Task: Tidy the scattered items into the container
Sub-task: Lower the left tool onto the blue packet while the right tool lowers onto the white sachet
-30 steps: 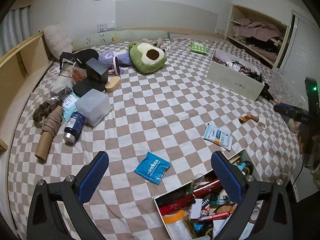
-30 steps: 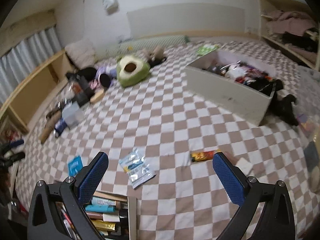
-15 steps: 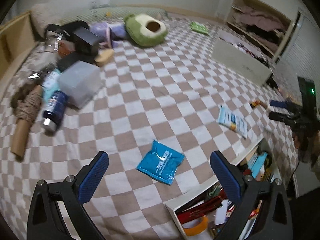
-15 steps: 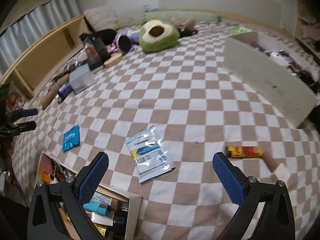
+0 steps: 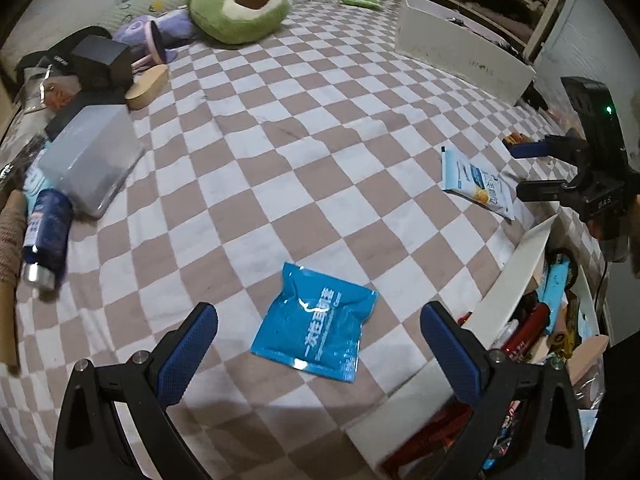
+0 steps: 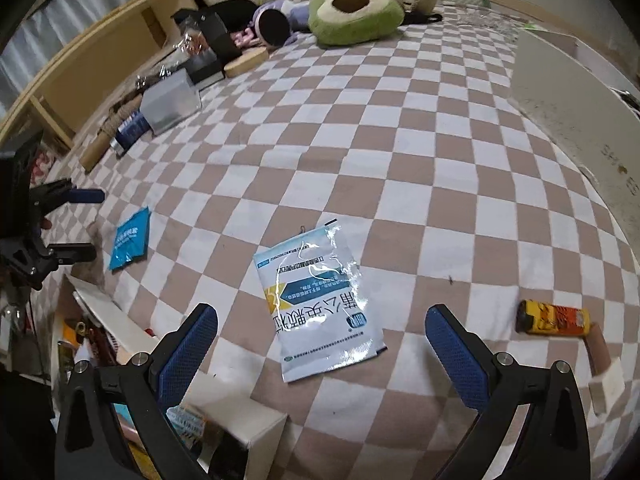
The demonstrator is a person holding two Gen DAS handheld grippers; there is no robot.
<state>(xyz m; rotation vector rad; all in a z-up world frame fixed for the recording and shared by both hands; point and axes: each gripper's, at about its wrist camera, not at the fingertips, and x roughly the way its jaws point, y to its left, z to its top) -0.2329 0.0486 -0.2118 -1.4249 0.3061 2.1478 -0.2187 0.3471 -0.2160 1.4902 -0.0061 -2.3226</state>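
Container (image 5: 516,264): one white rectangular box, lower right of left wrist view, packed with mixed packets and tubes; same box at lower left of right wrist view.

Scattered flat items on checkered bedspread (image 5: 304,128), brown and white squares, soft cloth, slightly creased:
- One blue pouch (image 5: 316,330), glossy foil, roughly square, white lettering. Lies flat at lower centre of left wrist view, between the two blue-padded fingers, just beside the box wall. Not touched.
- One white-and-blue sachet (image 6: 318,304), shiny crinkled film, rectangular, printed text. Lower centre of right wrist view, between that tool's fingers. Not touched.
- One orange wrapped bar (image 6: 554,318), right edge of right wrist view, with one brown cylinder (image 6: 598,348) just beside it.

Left gripper (image 5: 318,354): fingers spread wide, nothing held. Right gripper (image 6: 320,354): fingers spread wide, nothing held.

Upper left of left wrist view, clutter pile: one translucent plastic tub (image 5: 90,158), boxy; one dark blue bottle (image 5: 46,236), on its side; one black cube box (image 5: 102,60); one cardboard tube at left edge.

Top centre: one avocado plush (image 5: 238,10), green, fuzzy, brown pit spot. Upper right: one second white bin (image 5: 460,50), long, open-topped.
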